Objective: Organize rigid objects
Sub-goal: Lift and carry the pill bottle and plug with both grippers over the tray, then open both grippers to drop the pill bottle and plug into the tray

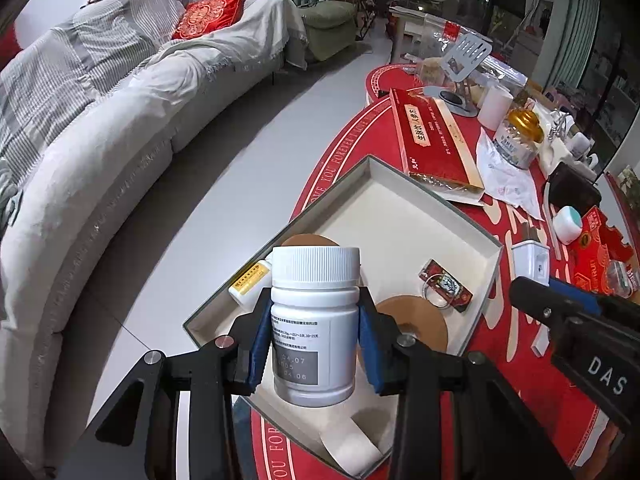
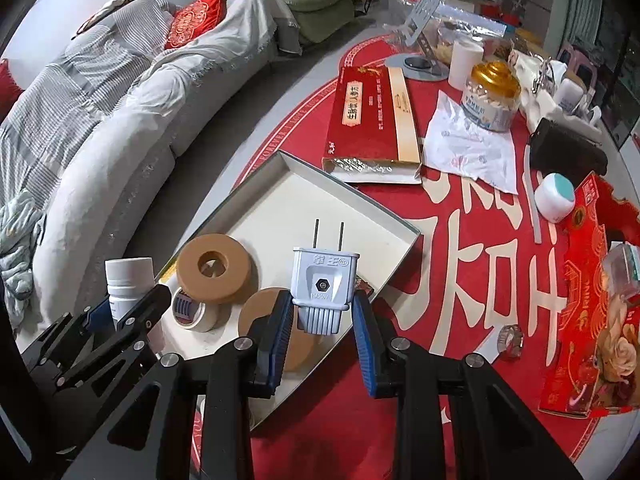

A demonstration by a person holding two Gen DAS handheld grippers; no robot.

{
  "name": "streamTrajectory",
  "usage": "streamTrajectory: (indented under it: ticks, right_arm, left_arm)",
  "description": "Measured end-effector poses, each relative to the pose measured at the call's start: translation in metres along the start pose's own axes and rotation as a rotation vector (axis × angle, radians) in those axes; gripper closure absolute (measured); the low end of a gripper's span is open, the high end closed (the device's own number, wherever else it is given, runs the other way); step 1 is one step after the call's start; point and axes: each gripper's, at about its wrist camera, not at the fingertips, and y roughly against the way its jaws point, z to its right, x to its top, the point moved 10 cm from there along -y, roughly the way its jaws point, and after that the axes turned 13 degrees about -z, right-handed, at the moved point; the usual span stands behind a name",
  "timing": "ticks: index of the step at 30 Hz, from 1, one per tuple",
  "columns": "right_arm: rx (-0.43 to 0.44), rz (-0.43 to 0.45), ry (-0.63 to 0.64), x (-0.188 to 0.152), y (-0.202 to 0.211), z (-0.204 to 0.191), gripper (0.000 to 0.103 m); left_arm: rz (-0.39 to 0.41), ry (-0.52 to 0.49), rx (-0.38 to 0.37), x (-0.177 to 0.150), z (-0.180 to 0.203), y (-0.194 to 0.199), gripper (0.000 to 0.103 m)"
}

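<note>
Left hand-held gripper [image 1: 316,340] pinching white bottle [image 1: 315,320], right hand-held gripper [image 2: 322,320] pinching plug [image 2: 323,284]; keychain [image 1: 446,286] only left view.

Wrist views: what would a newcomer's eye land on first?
The white pill bottle clamped in the left gripper and the white plug pinched in the right gripper, both above the shallow box. Around it, a cluttered red tablecloth.

The white bottle [image 1: 315,326] shows "04.07" and "04.06" on a grey panel, the neighbouring black tool [image 1: 576,320] reads "DAS", and the red cloth [image 1: 328,168] along the bench edge repeats "YOU FOREVER"; the plug's [image 2: 323,280] characters are too small to read surely.
</note>
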Motion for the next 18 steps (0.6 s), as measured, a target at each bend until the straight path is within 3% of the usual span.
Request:
streamTrajectory:
  ticks: [18]
  right_arm:
    - [0.014, -0.037, -0.015, 0.013, -0.029, -0.002, 0.072]
  left_arm:
    - [-0.015, -0.012, -0.001, 0.016, 0.008, -0.02, 0.061]
